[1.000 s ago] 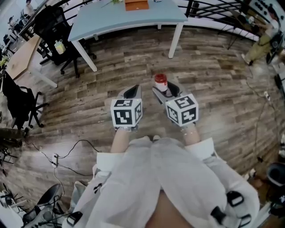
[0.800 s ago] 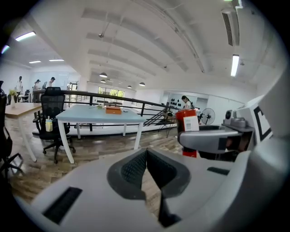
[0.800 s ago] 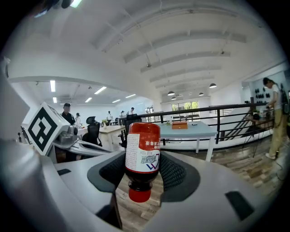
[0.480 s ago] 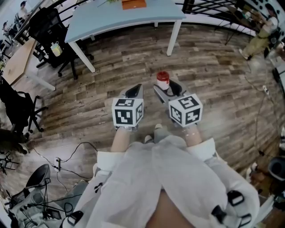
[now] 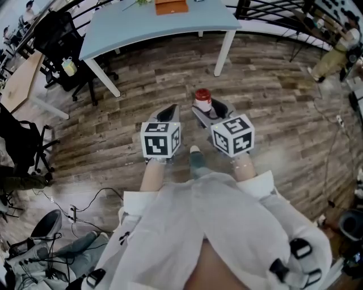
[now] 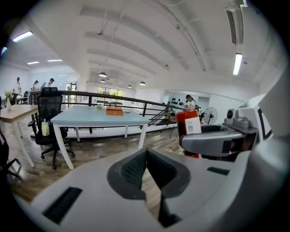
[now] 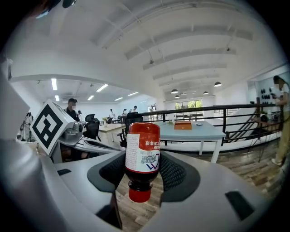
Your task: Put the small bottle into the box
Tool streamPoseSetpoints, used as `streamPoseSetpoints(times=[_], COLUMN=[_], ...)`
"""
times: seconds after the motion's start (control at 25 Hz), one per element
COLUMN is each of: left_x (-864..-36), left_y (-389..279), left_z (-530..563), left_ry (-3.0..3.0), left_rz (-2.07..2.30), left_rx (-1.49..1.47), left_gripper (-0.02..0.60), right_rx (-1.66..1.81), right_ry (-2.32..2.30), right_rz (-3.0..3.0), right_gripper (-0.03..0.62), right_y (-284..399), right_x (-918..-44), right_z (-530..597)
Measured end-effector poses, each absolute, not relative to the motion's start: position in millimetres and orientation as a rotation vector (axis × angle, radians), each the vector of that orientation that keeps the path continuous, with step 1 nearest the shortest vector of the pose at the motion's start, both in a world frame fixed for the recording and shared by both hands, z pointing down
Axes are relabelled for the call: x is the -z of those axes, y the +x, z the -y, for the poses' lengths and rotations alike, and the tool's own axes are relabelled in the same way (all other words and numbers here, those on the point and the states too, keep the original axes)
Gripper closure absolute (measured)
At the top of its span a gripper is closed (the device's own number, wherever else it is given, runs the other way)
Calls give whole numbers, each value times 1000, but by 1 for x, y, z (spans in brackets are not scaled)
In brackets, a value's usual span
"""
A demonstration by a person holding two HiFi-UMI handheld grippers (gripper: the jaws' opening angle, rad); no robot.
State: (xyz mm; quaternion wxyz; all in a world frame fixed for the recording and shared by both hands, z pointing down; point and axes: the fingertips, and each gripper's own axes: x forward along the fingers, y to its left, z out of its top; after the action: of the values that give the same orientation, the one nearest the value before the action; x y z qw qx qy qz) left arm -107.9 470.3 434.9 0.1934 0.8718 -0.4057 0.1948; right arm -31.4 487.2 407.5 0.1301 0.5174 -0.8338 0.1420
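Well: wood floor underfoot | pale blue table ahead | left gripper jaws pressed together, empty | right gripper pinching its load | orange box on table | small bottle (red-capped) in right jaws, well apart from box

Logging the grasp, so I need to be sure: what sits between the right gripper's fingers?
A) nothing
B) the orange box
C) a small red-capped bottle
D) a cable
C: its own view shows the right gripper closed on the small bottle, red cap toward the camera; the orange box lies on the distant table.
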Motion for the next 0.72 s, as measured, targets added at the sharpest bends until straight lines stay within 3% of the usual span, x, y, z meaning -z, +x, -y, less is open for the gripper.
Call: streamPoseSetpoints(times=[0.72], left_x=[-423], left_y=[-28], left_z=[-280], left_ry=[2384], left_rz=[1224], left_rx=[-498], left_gripper=[577], right_rx=[-462], right_ry=[1395], right_rz=[2514], right_gripper=[379], right_y=[46], right_x=[-402], right_z=[-288])
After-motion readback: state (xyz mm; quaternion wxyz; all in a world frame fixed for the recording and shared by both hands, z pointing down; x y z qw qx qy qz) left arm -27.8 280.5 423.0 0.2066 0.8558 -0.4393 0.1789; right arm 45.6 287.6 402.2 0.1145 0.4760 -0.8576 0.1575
